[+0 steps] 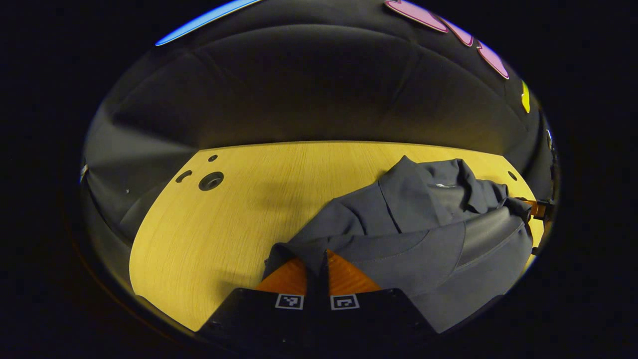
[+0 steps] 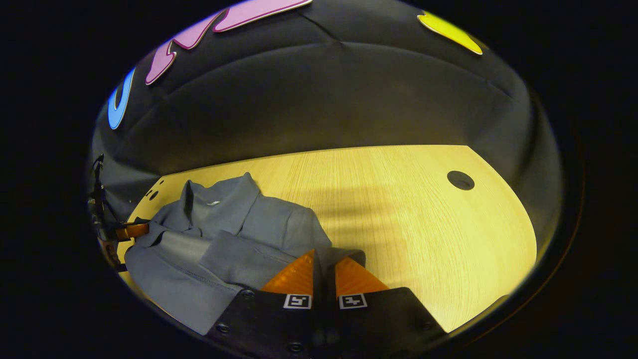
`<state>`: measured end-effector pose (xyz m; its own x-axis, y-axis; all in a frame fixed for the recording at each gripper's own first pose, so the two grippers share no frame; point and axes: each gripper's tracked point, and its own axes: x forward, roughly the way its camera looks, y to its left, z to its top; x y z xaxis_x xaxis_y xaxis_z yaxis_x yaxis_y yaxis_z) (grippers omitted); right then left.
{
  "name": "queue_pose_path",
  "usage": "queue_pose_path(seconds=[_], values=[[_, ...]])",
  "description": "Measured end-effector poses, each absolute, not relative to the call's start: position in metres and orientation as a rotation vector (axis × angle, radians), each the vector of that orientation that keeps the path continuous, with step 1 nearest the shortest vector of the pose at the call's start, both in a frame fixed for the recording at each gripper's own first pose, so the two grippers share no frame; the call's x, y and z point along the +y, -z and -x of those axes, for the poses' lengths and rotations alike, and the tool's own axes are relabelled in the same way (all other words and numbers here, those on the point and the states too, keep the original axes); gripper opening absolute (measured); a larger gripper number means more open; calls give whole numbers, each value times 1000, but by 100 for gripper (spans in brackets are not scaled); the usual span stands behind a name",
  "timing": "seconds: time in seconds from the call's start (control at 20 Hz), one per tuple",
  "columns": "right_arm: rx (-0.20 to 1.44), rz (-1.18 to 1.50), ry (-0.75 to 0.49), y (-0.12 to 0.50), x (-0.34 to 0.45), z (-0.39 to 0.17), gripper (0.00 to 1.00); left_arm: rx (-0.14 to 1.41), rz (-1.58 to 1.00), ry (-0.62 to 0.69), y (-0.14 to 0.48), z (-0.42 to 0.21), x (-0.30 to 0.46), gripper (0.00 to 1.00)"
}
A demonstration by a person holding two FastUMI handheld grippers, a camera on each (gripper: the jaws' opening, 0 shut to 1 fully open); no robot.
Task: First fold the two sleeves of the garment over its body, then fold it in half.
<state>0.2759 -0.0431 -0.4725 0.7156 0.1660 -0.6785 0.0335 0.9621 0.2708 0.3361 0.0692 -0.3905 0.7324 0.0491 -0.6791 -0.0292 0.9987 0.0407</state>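
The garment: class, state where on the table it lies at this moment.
In the left gripper view the garment lies on the right part of the wooden table, its near corner between the left gripper; in the right gripper view it lies at the table's left.

Left claw [image 1: 316, 259] and right claw [image 2: 324, 262] both pinched closed, low and level.

dim booth, light falling from above onto the wooden table [image 1: 239, 219], which glows warm yellow while the cloth wall behind stays dark. soft blurred shadows cross the table's middle [image 2: 379, 209]. strong fisheye bending curves the table's far edge in both views. the grey garment [image 1: 423, 234] reads dark, folds faintly shaded, edges slightly soft.
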Motion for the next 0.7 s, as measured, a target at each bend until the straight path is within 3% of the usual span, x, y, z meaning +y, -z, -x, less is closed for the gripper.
queue_pose_path(seconds=[0.2,0.3,0.35,0.45,0.5,0.55,0.6,0.65,0.7], values=[[770,-256,-77,470,-45,-273,11,739,-41,-55,387,-335,69,10],[773,-259,-57,468,-50,-273,20,733,-72,-74,383,-332,75,18],[774,-263,-49,467,-53,-272,37,727,-92,-85,379,-329,80,30],[770,-266,-40,462,-57,-271,37,721,-109,-92,376,-328,82,58],[765,-270,-41,458,-58,-270,41,721,-113,-94,374,-326,82,61],[761,-275,-43,454,-57,-268,63,720,-118,-96,372,-324,84,67],[757,-283,-45,451,-57,-267,69,718,-121,-98,370,-322,85,71],[753,-288,-46,447,-58,-265,61,712,-125,-100,366,-321,84,81],[751,-290,-47,443,-58,-261,74,704,-127,-101,362,-319,84,84]])
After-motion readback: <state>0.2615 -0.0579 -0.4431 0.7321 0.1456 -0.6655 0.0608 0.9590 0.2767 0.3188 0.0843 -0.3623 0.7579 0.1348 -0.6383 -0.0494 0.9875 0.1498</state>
